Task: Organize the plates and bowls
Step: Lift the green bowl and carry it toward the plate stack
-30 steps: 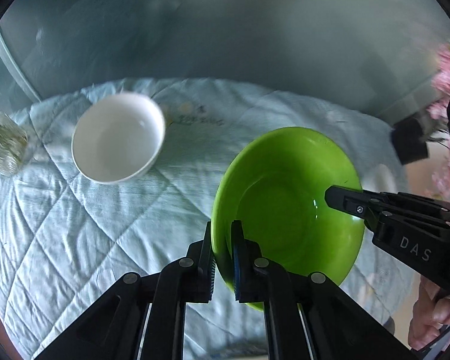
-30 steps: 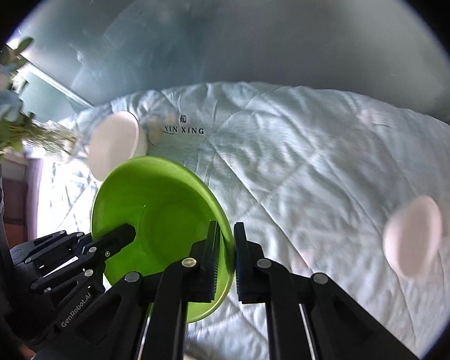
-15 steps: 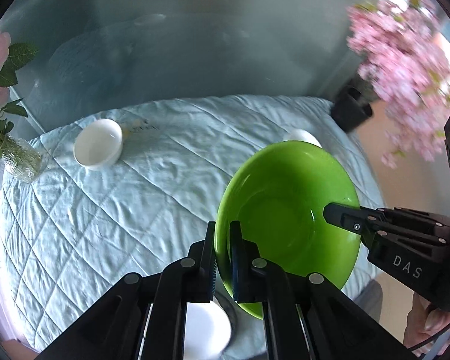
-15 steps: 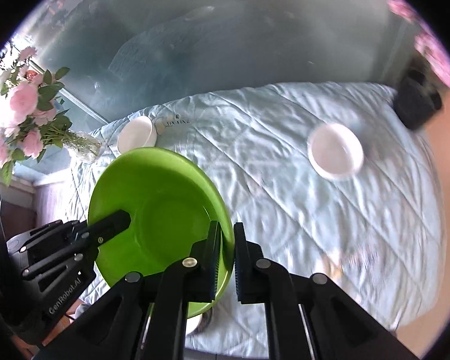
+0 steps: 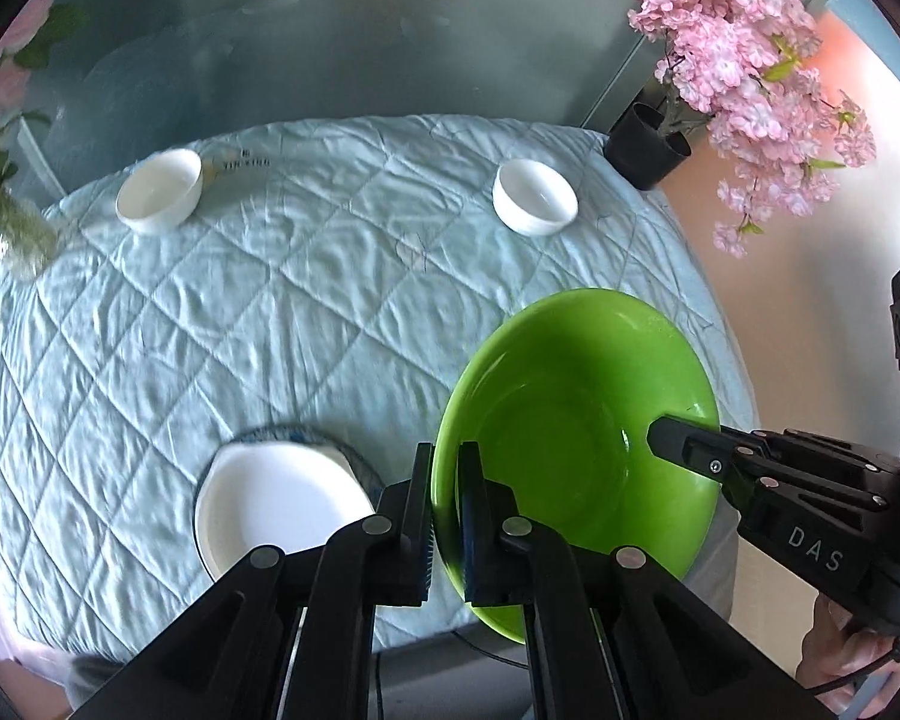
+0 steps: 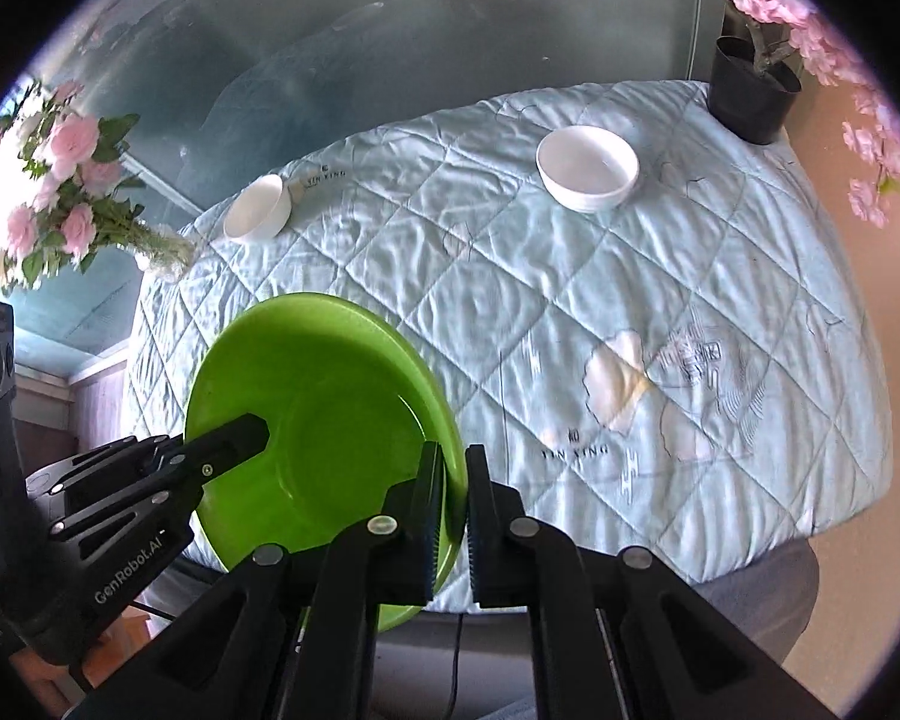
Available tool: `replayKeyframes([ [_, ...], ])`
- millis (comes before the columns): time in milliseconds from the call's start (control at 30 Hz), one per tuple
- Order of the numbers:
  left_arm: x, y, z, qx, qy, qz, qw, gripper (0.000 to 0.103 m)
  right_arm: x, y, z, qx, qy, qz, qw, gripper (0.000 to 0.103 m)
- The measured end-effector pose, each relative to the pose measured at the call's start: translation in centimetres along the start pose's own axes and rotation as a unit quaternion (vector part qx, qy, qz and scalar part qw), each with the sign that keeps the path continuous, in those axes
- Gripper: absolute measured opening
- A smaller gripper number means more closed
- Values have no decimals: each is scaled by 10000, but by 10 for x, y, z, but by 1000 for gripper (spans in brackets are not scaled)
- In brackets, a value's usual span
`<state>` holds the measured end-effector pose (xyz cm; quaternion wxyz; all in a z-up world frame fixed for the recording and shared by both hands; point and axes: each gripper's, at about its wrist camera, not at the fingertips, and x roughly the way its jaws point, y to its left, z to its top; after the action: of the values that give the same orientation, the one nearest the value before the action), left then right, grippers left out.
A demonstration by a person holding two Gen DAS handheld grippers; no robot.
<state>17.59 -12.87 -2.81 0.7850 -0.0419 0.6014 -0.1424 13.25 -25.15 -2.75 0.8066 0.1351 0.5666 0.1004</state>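
Note:
A green deep plate [image 5: 570,438] hangs above the near edge of the table, carried by both grippers. My left gripper [image 5: 447,471] is shut on its left rim, one finger inside and one outside. My right gripper [image 6: 453,474] is shut on the opposite rim [image 6: 444,420]; in the left wrist view its fingers [image 5: 684,447] reach in from the right. A white dish [image 5: 276,510] lies on a grey-blue plate [image 5: 357,459] just left of the green plate, near the front edge. Two white bowls [image 5: 159,189] [image 5: 534,195] stand far back on the table.
The round table carries a pale blue quilted cloth [image 5: 270,312]. A black pot [image 5: 648,147] of pink blossom stands at the back right edge. A vase of pink roses [image 6: 72,192] is at the back left. A hand [image 5: 840,660] holds the right gripper.
Both grippers have drawn back and risen with the green plate, from the far left bowl toward the table's near edge. The white dish, right bowl and black pot have come into view.

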Motion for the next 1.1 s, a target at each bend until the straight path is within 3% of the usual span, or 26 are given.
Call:
replayKeyframes([
  [233,12,-9,-30,3,140,32,9999,3,6,-7,-23,-36,111,-59,9999,7],
  [1100,132,-25,-49,-322,827,40,9960,3,82,-76,-42,238,806,-85,9964,7],
])
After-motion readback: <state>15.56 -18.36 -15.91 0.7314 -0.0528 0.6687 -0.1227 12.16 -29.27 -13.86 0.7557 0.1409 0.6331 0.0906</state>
